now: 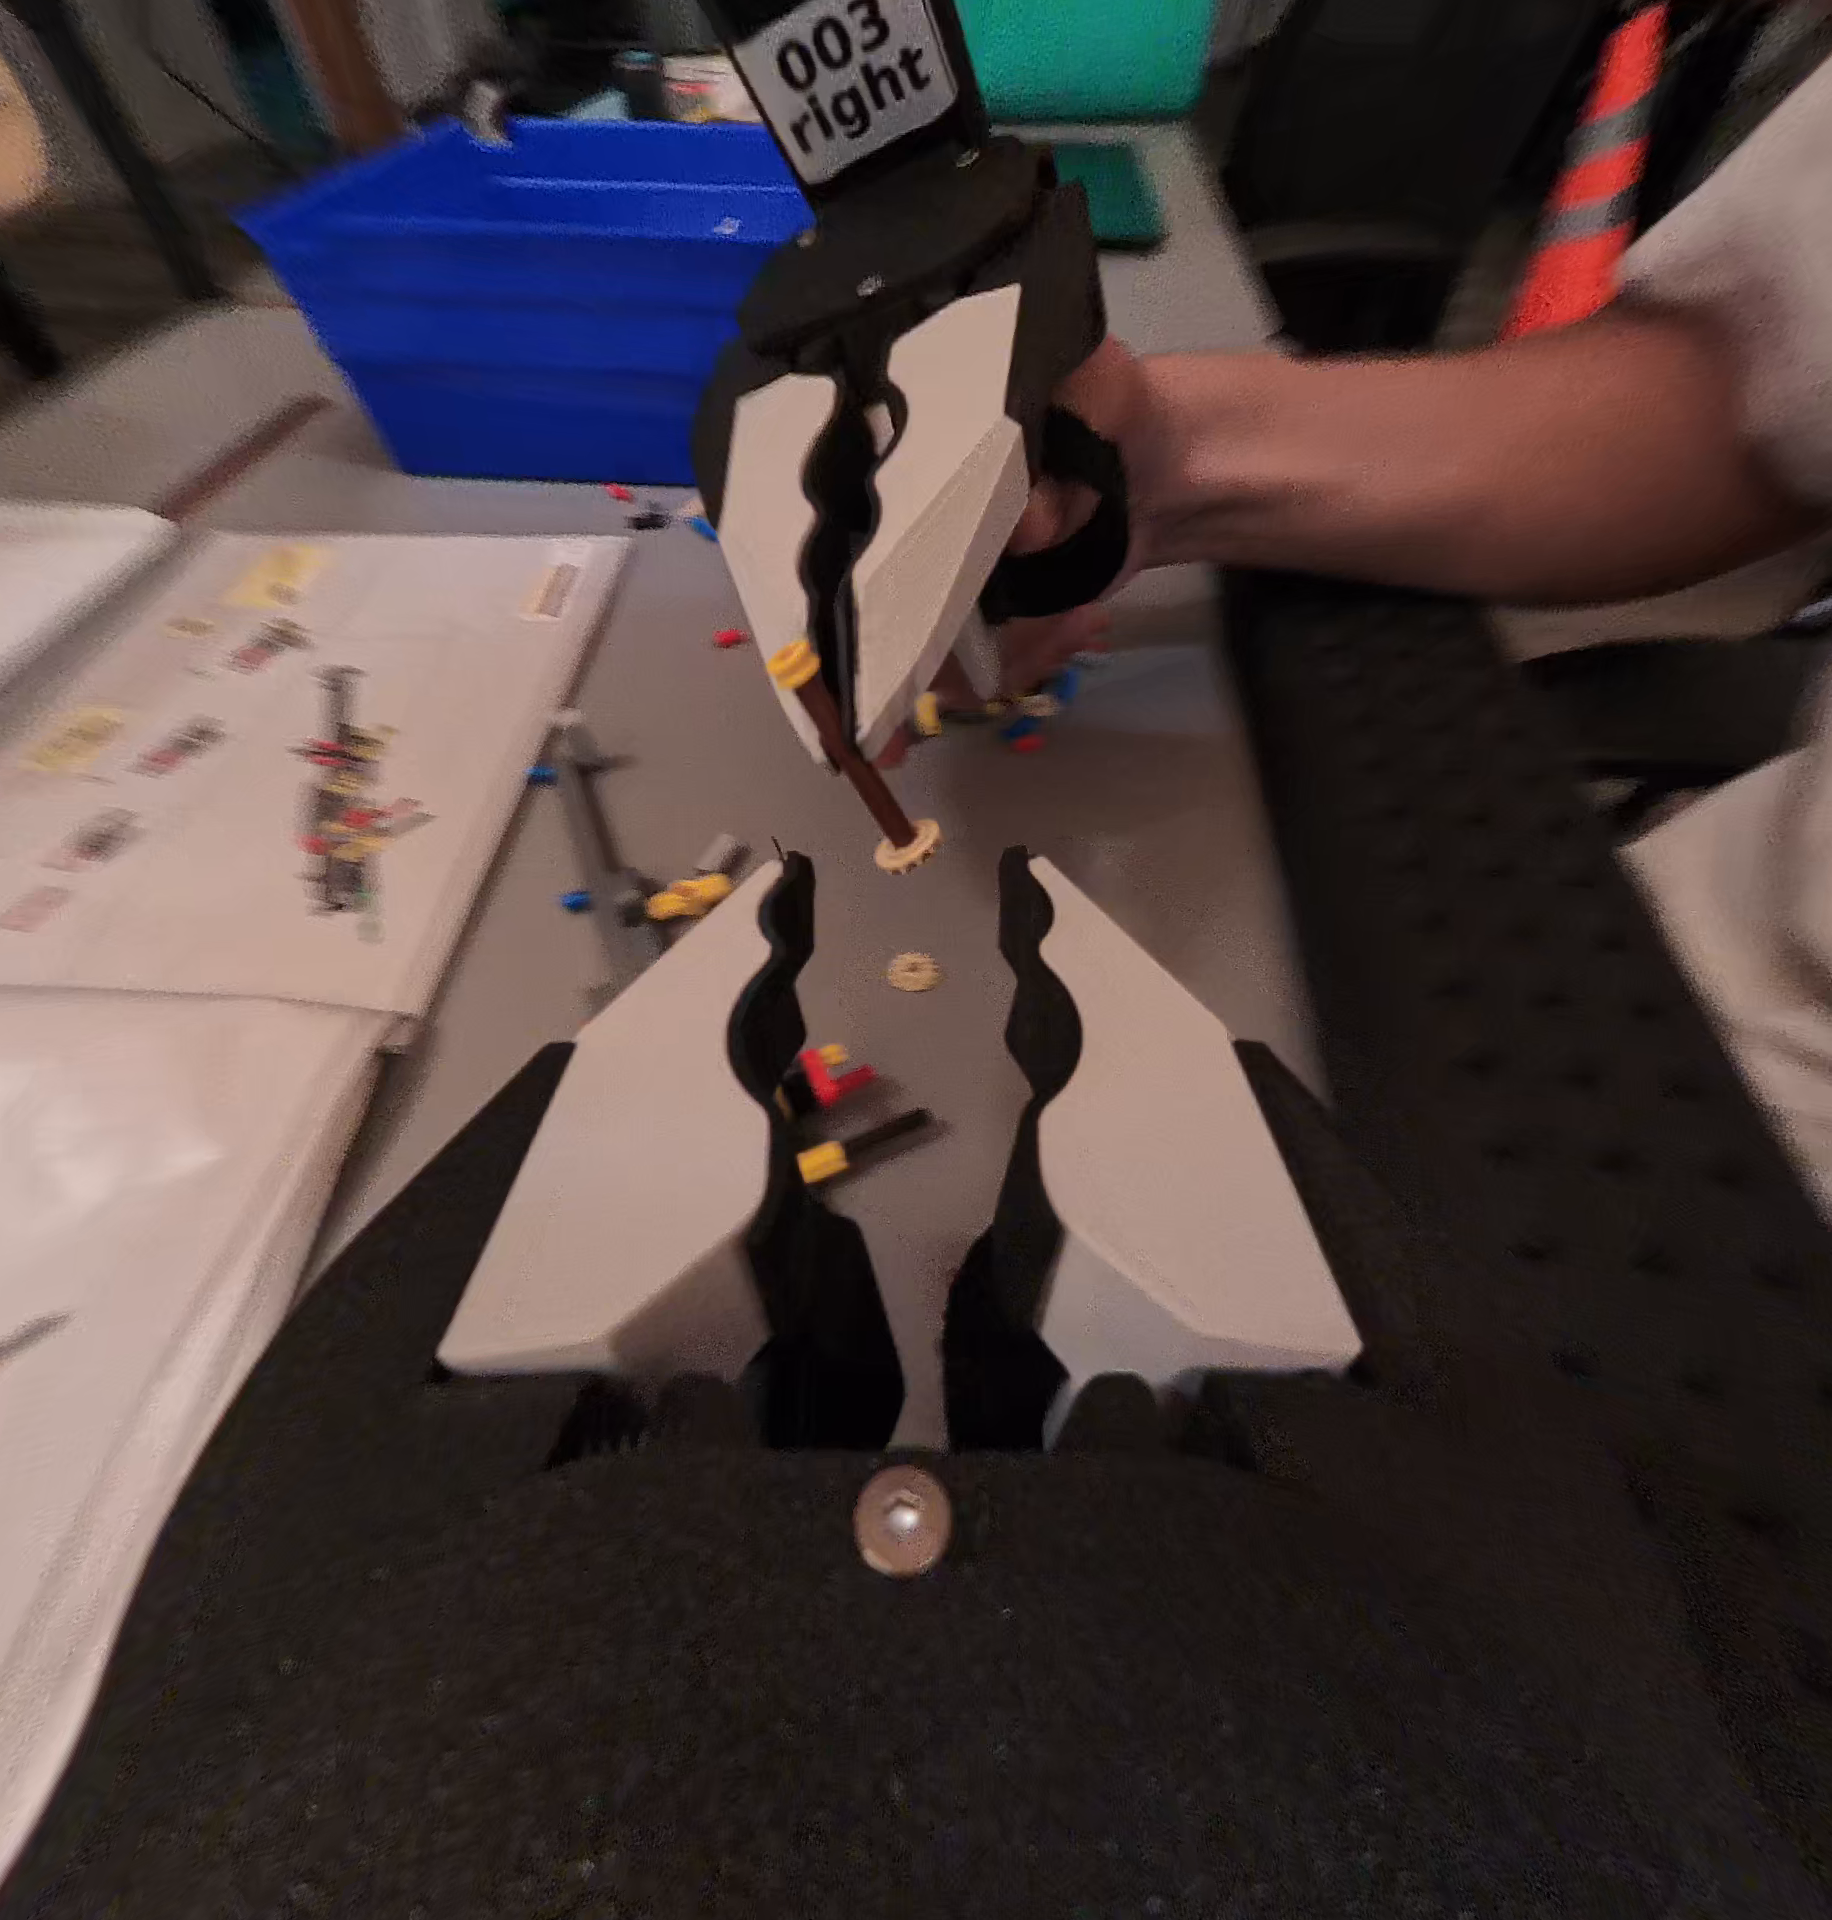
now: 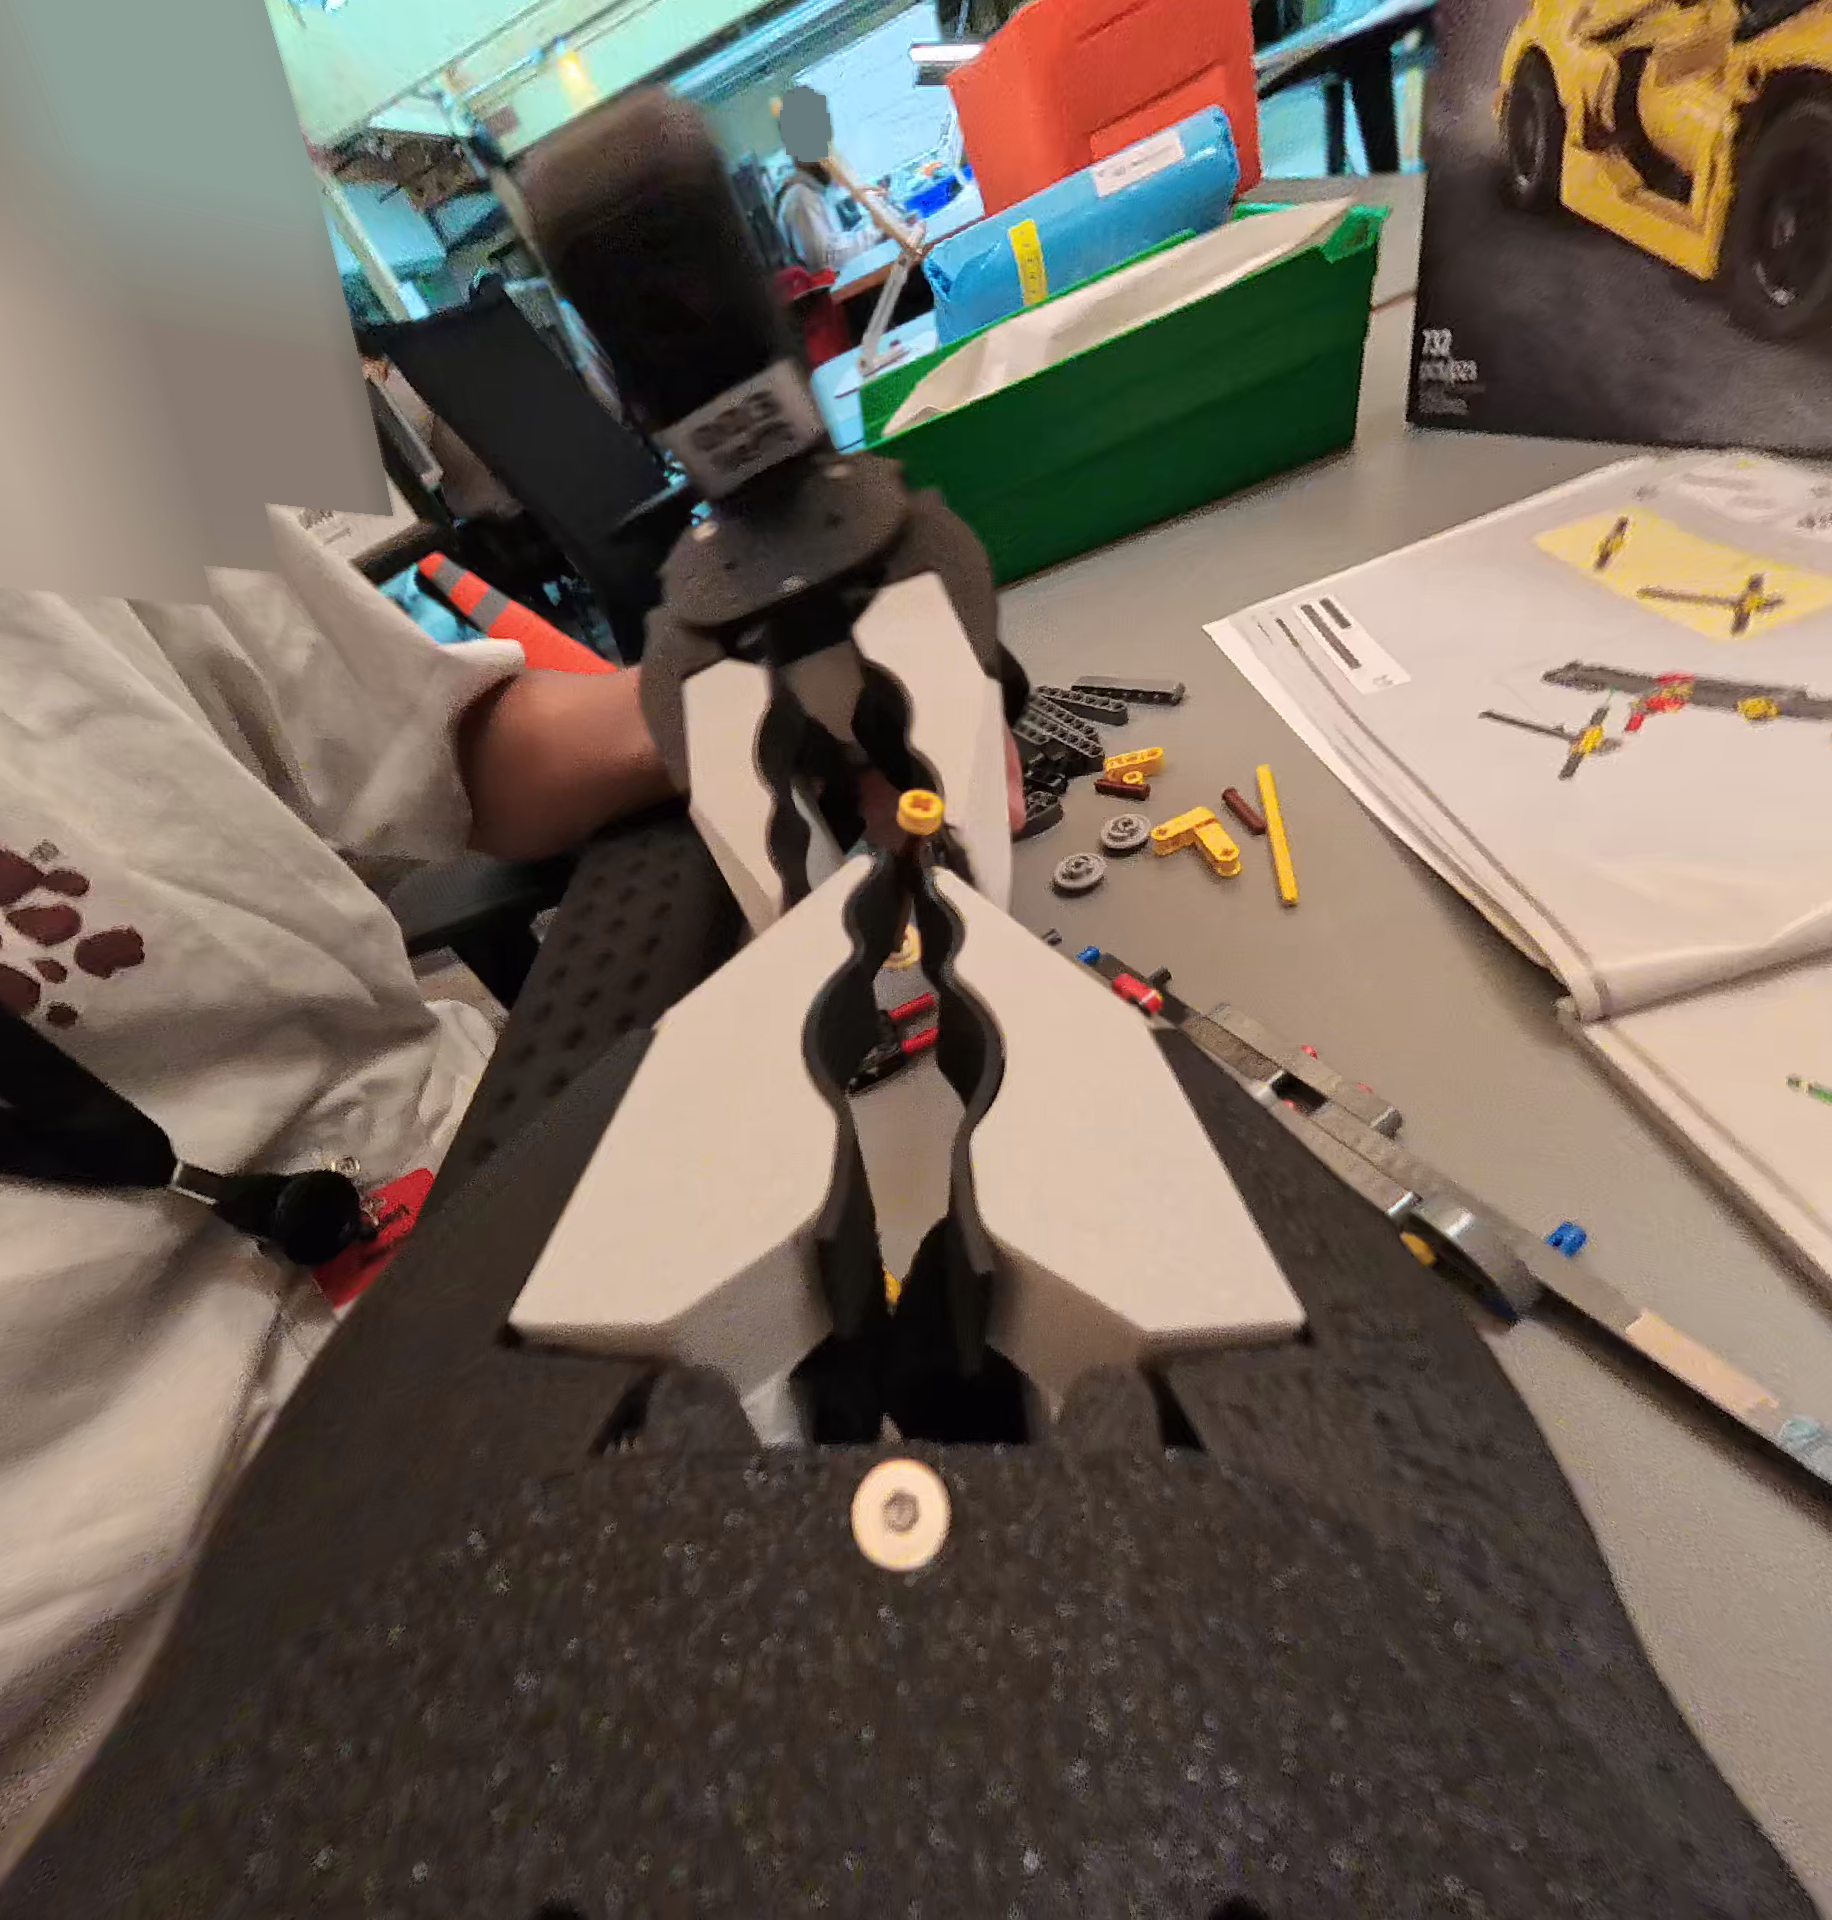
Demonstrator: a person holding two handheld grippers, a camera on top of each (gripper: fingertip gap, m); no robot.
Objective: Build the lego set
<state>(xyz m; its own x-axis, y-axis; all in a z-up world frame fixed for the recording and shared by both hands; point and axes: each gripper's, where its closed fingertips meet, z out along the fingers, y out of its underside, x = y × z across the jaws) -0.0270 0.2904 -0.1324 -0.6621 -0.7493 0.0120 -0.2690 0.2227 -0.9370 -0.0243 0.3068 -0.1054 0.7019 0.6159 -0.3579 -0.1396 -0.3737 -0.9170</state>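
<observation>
The right tongs (image 1: 839,753) are clamped on a dark brown axle (image 1: 870,784), a yellow bush (image 1: 793,665) sitting on its upper end, and the lower tip is poking down into a tan gear (image 1: 907,844) lying flat on the grey desk (image 1: 1099,831). The left tongs (image 1: 904,868) hang wide apart with nothing between them, poised right at that gear. A second tan gear (image 1: 913,971) lies just behind the first, between the open fingers, and nearer the camera sit a red piece (image 1: 834,1075) and a yellow-and-black pin (image 1: 860,1143).

Here's the risk, as I read it: the gear is loose on the desk, so a push that is off-centre or tilted could skate it sideways instead of seating it. The axle is held at a slant, too, and could slip in the grip if it jams. The left tongs may need to pin that gear down.

Out wider, the open instruction booklet (image 2: 1618,748) lies to one side, with loose yellow, grey and black parts (image 2: 1151,810) scattered beside it. A green bin (image 2: 1151,436) holds a blue wrapped bundle (image 2: 1078,229) and pale sheets. A blue bin (image 1: 538,312) stands beyond; its contents can't be seen. The set's box (image 2: 1639,229) stands behind the booklet.
</observation>
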